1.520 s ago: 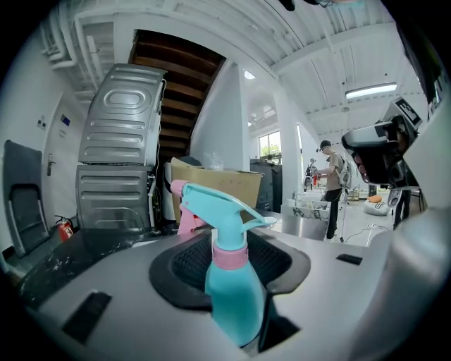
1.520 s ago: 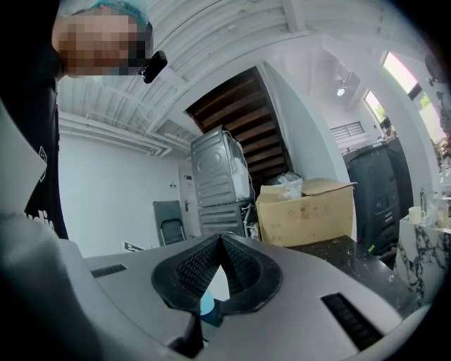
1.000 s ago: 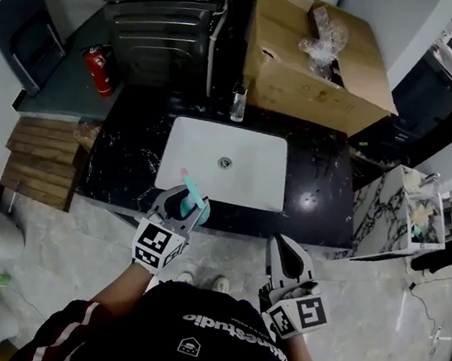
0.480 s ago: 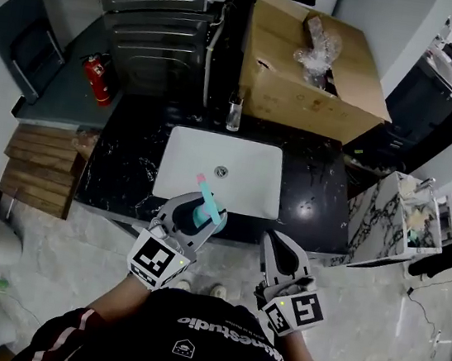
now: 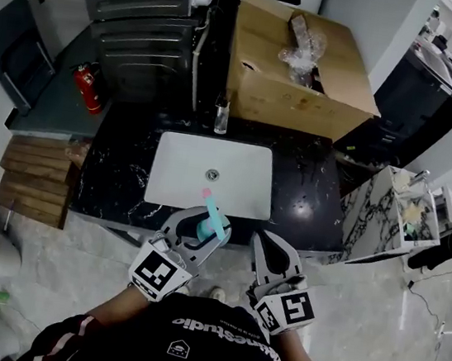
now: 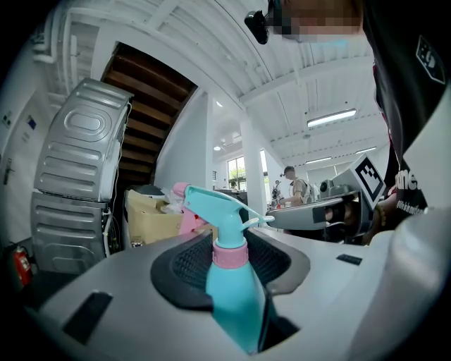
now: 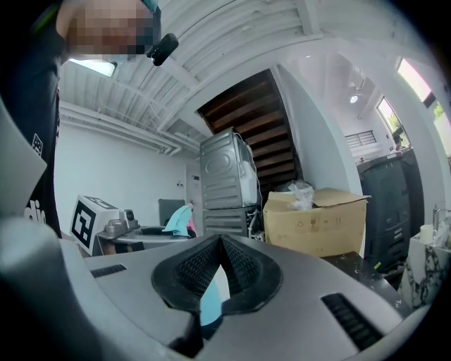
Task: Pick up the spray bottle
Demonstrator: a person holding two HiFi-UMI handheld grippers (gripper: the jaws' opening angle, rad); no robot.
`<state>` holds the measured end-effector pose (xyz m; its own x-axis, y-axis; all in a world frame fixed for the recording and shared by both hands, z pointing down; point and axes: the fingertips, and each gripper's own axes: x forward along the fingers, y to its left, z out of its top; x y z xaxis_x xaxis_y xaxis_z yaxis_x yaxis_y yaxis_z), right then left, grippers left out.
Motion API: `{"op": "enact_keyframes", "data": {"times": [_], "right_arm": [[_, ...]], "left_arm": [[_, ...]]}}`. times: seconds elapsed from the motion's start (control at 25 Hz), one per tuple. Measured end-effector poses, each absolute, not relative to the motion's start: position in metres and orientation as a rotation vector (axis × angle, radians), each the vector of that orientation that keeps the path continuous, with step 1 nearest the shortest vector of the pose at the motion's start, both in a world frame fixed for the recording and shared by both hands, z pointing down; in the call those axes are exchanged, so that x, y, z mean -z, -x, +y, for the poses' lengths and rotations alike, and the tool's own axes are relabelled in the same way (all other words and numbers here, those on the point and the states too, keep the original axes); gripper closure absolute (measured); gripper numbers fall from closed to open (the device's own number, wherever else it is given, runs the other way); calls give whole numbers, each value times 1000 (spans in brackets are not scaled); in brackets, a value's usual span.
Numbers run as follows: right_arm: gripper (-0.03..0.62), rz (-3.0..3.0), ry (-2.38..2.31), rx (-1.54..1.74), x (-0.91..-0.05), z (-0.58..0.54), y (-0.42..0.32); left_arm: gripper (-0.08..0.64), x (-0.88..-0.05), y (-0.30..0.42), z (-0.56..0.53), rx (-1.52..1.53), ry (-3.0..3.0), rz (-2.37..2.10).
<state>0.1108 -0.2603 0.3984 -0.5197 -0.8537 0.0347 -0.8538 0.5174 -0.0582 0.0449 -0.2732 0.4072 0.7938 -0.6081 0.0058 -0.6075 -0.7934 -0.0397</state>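
Note:
The spray bottle (image 5: 206, 229) is teal with a pink collar and a pink nozzle tip. It stands upright between the jaws of my left gripper (image 5: 207, 223), which is shut on its body below the collar, in the air over the front edge of the counter. In the left gripper view the spray bottle (image 6: 232, 296) fills the gap of the left gripper (image 6: 229, 248), trigger head pointing left. My right gripper (image 5: 264, 243) hangs just right of it, shut and empty. The right gripper (image 7: 220, 244) shows its pads meeting, with the bottle's teal head (image 7: 180, 218) at the left.
A white sink basin (image 5: 210, 173) is set in a black marble counter (image 5: 119, 170). A small clear bottle (image 5: 222, 115) stands behind the basin. A cardboard box (image 5: 295, 77) sits at the back, a red fire extinguisher (image 5: 89, 88) and a wooden pallet (image 5: 34, 178) at the left, a marble cabinet (image 5: 384, 214) at the right.
My left gripper has lifted the spray bottle and brought it rightward, closer to the right gripper. The right gripper has stayed where it was, still shut.

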Motion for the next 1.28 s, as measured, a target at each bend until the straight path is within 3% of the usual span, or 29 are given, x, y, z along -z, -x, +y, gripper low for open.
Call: {"op": "enact_keyframes", "data": {"times": [1.28], "right_arm": [[555,-2727,-1550,-75,-396,-271,-113]], "left_arm": [[400,-419,-49,-278,21,2934,973]]}}
